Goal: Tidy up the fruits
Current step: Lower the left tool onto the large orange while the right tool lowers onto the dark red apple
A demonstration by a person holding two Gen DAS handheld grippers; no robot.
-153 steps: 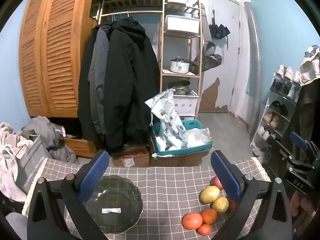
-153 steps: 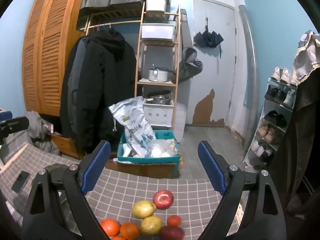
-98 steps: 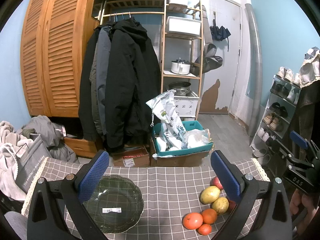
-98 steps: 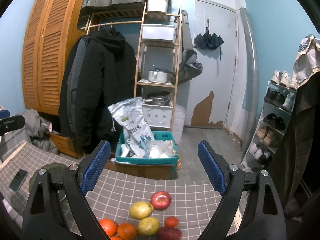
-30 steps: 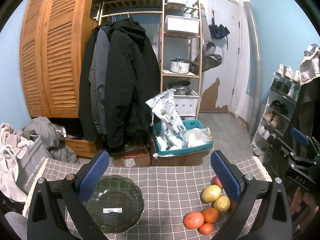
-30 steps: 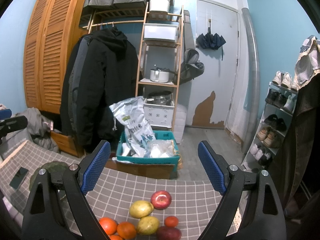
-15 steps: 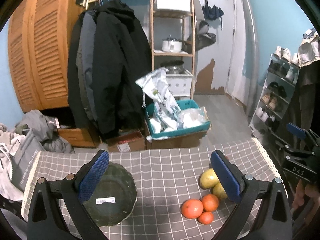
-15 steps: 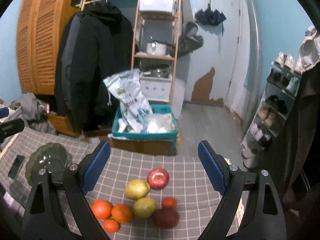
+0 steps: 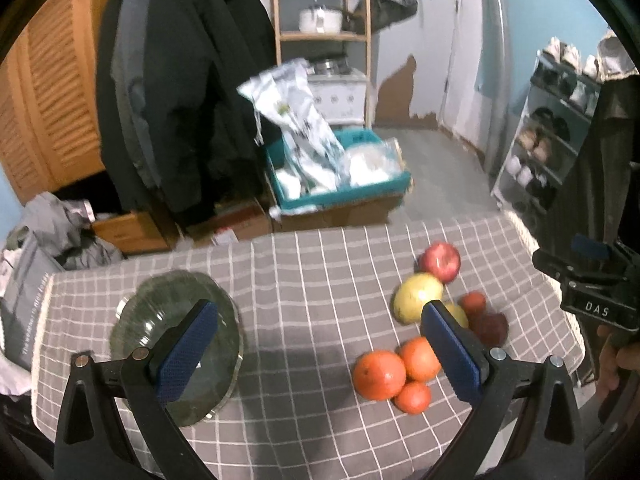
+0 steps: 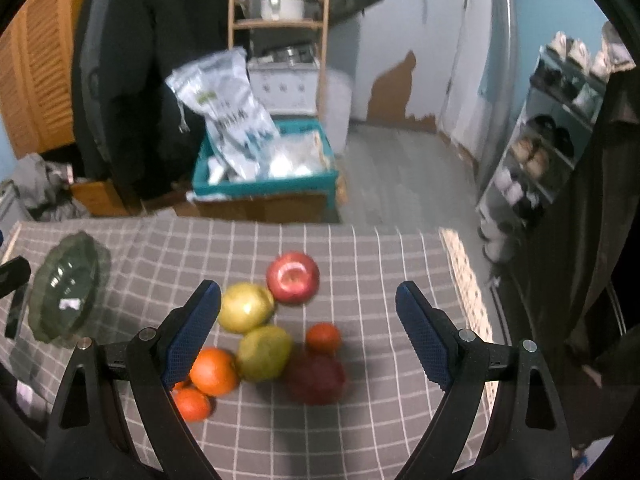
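Both cameras have tipped down toward the table (image 10: 360,420); right gripper (image 10: 308,340) and left gripper (image 9: 316,350), jaws wide and empty, hover above the fruit pile (image 10: 264,332) near its right edge, where a nudge could roll the red apple (image 10: 293,277) off, far from the glass bowl (image 9: 180,340).

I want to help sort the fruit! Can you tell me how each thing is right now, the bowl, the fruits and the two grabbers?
Green glass bowl: upright, nothing in it.
Red apple: on the tablecloth, not in the bowl.
Two yellow-green fruits: on the cloth, touching.
Oranges: bunched together on the cloth.
Dark red fruit: on the cloth, blurry.
Left gripper: fingers open, holding nothing.
Right gripper: fingers open, holding nothing.
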